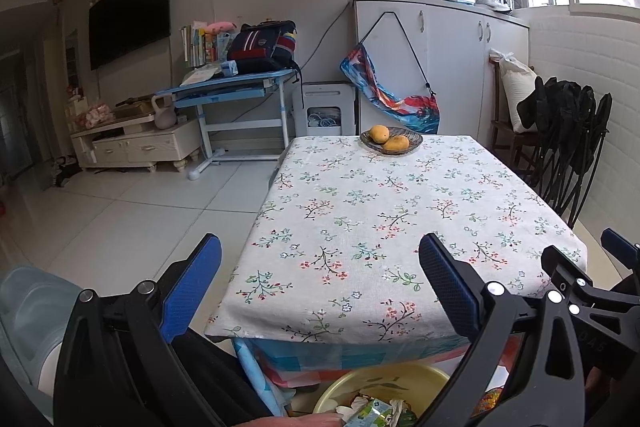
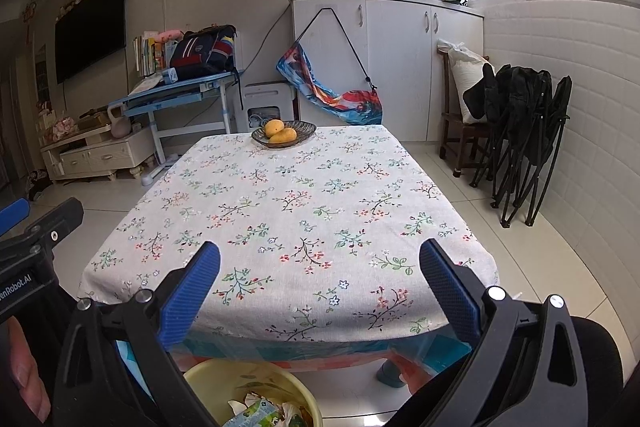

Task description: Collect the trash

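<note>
**Trash in the basin, both grippers wide apart over the table edge**

Floral cloth covers the table (image 1: 400, 211), and its top is bare apart from a dark woven dish (image 1: 391, 140) at the far end with two mangoes (image 1: 388, 138) in it. Behind it we see a white cabinet (image 1: 440, 59) with a colourful bag (image 1: 384, 95) hung on its door, a blue desk (image 1: 228, 91) carrying a backpack (image 1: 262, 45), a wall television (image 1: 128, 13), and folded black chairs (image 1: 568, 131) against the tiled wall.

We hold the left gripper (image 1: 320, 283) above the near edge of the table, its blue-padded jaws spread wide with nothing between them. The right gripper (image 2: 320, 287) sits beside it at about the same height, jaws likewise spread and empty; its tip also shows at the right edge of the left wrist view.

Below the near table edge, on the floor, stands a yellow basin (image 2: 200, 379). The trash (image 2: 264, 411) lies inside it: crumpled paper and a green-and-white printed carton. Part of a hand (image 1: 316, 420) shows at the bottom edge of the left wrist view, touching the basin's near rim.
</note>
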Available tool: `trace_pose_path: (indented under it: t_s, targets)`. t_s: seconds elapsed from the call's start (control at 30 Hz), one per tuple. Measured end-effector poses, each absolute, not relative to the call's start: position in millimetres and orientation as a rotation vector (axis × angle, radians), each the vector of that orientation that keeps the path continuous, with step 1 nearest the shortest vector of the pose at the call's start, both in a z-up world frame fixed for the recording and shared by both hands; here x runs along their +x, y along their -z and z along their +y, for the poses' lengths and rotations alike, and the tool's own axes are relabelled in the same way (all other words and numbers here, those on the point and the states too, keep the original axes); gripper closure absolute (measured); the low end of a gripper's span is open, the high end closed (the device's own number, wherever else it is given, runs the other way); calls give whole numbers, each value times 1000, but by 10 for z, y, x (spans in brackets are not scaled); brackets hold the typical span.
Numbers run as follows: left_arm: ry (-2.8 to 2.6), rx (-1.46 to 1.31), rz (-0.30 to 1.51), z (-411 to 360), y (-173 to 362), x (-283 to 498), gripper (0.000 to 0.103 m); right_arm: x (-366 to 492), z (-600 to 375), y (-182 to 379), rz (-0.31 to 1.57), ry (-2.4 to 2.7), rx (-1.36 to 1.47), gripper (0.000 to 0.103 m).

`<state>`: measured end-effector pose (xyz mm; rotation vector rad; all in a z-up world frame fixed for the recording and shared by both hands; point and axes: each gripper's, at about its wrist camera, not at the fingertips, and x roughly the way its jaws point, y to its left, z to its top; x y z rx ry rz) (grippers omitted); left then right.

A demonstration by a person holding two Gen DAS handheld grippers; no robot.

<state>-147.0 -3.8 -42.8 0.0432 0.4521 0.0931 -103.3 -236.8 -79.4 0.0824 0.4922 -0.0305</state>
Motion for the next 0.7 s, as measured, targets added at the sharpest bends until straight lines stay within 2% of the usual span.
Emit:
trace_pose_path:
  t_s: [0.7]
  targets:
    - [-56,97,503,-114,497,-1445,7,-1024,-2366,818,498,28,81,7]
